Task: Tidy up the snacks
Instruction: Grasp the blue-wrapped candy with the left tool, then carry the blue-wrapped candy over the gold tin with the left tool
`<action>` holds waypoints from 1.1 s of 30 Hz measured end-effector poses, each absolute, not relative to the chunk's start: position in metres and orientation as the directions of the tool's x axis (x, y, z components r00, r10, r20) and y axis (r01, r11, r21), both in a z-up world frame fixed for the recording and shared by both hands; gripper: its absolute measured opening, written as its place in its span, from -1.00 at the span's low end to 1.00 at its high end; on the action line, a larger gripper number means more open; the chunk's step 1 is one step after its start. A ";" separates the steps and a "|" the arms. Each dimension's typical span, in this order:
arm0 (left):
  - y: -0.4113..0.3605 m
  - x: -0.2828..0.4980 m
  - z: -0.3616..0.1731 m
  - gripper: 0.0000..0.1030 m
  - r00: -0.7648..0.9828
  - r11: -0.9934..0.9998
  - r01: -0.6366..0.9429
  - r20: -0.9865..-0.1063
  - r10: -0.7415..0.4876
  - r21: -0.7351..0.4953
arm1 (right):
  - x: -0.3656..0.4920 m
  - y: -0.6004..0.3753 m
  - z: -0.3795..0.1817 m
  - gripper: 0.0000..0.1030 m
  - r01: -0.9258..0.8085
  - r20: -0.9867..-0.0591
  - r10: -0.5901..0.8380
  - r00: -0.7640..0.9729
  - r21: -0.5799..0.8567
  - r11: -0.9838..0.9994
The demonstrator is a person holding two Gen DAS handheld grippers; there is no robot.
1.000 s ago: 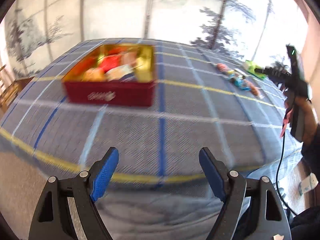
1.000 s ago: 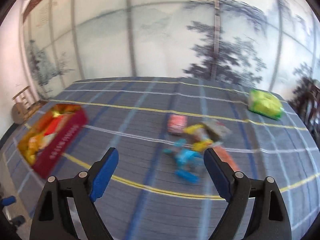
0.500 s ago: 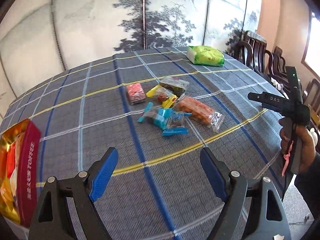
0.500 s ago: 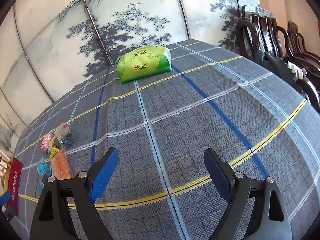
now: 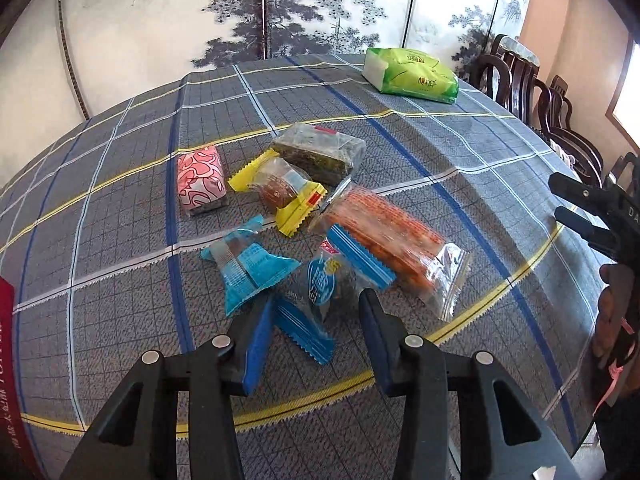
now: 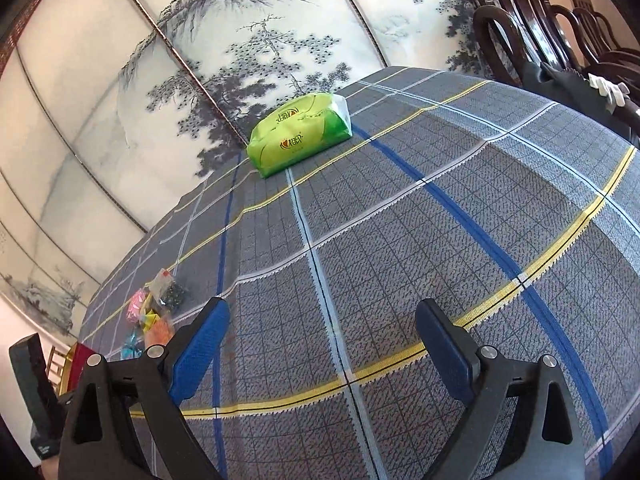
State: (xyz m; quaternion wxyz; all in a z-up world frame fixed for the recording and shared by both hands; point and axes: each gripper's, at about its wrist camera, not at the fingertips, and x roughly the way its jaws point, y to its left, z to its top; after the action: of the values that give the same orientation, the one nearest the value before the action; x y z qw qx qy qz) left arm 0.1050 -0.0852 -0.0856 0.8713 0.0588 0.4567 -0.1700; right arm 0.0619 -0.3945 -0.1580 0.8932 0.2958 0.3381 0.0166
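Snacks (image 5: 316,216) lie clustered on your plaid tablecloth (image 5: 460,152). Your left gripper (image 5: 316,320) has just been closing around a blue-wrapped snack (image 5: 320,280), pads not pressing. Your right gripper (image 6: 320,340) gapes over bare cloth.

Left view hangs near snack pile (image 5: 320,216); right view sees it afar.

A folding screen (image 5: 280,12) painted with grey pines and mountains is seen behind the table (image 6: 400,248). The table is covered by a grey plaid cloth (image 5: 460,140) lined in blue, yellow and white. Dark wooden chairs (image 5: 532,92) are ranged at right, against a peach wall (image 5: 576,32). Daylight is admitted from a window (image 5: 628,92) at right.
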 end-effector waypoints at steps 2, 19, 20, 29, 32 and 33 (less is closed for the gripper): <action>-0.087 0.112 -0.087 -0.26 0.522 0.935 0.351 -0.819 -0.239 -0.050 | 0.060 -0.395 -0.157 0.83 0.167 -0.586 0.233 0.776 0.547 0.821; -0.080 0.083 -0.043 -0.59 0.589 0.927 0.372 -0.759 -0.277 -0.049 | 0.060 -0.396 -0.158 0.83 0.163 -0.585 0.240 0.775 0.551 0.818; -0.076 0.081 -0.037 -0.59 0.606 0.931 0.364 -0.751 -0.262 -0.031 | 0.060 -0.396 -0.157 0.83 0.163 -0.586 0.240 0.774 0.551 0.818; -0.013 0.078 -0.010 -0.60 0.703 0.972 0.215 -0.706 -0.084 0.099 | 0.061 -0.395 -0.158 0.83 0.167 -0.595 0.238 0.768 0.545 0.822; 0.014 0.080 -0.007 -0.60 0.712 0.979 0.165 -0.702 -0.035 0.119 | 0.062 -0.393 -0.158 0.84 0.167 -0.599 0.236 0.765 0.540 0.825; 0.024 0.080 -0.007 -0.60 0.712 0.981 0.149 -0.702 -0.023 0.120 | 0.062 -0.393 -0.158 0.85 0.167 -0.600 0.236 0.764 0.538 0.826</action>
State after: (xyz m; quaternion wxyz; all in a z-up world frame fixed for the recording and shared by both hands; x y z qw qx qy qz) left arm 0.0805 0.0238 -0.0067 0.9214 0.0841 0.3766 -0.0468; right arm 0.0619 -0.3928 -0.1582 0.8920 0.2940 0.3427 0.0191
